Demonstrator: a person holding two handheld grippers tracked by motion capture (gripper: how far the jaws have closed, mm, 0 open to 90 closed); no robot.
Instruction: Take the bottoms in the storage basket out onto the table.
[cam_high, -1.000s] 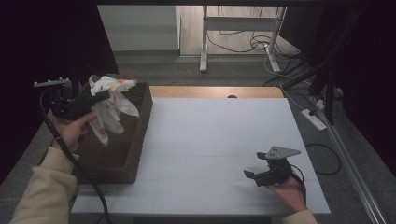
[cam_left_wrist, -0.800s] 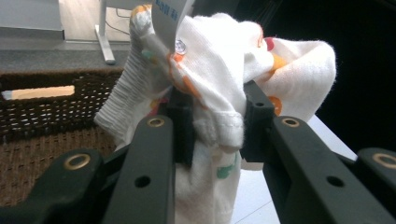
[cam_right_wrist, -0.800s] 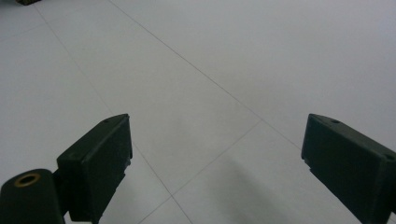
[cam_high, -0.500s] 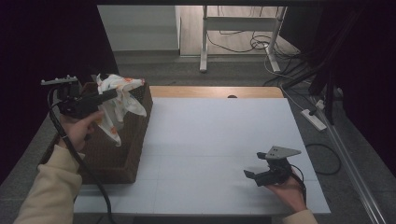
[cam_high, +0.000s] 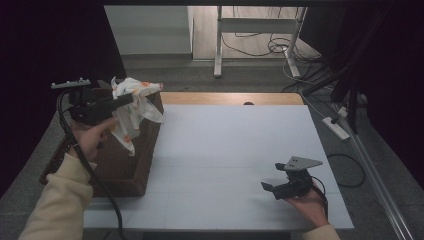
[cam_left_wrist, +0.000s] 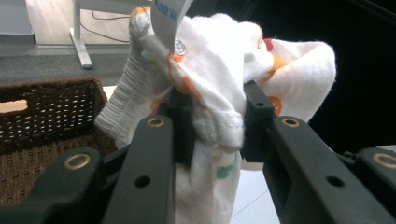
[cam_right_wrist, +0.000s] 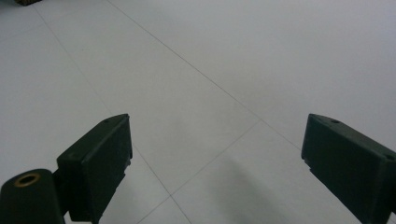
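My left gripper (cam_high: 131, 99) is shut on a white cloth with orange and green prints (cam_high: 134, 107), held up above the brown wicker basket (cam_high: 117, 165) at the table's left edge. In the left gripper view the bunched cloth (cam_left_wrist: 215, 88) is pinched between the two black pads, with a ribbed cuff and a label hanging at its top. The cloth's tail dangles toward the basket's right wall. My right gripper (cam_high: 274, 188) rests low over the white table near the front right, its jaws wide open. Bare white tabletop (cam_right_wrist: 196, 84) lies between its fingers (cam_right_wrist: 100, 163).
The white tabletop (cam_high: 235, 145) spreads between the basket and my right hand. A metal stand (cam_high: 250, 30) with cables is on the floor beyond the far edge. A power strip (cam_high: 336, 127) lies on the floor at the right.
My left gripper has carried the cloth a little to the right and slightly up above the basket. The right gripper has stayed where it was.
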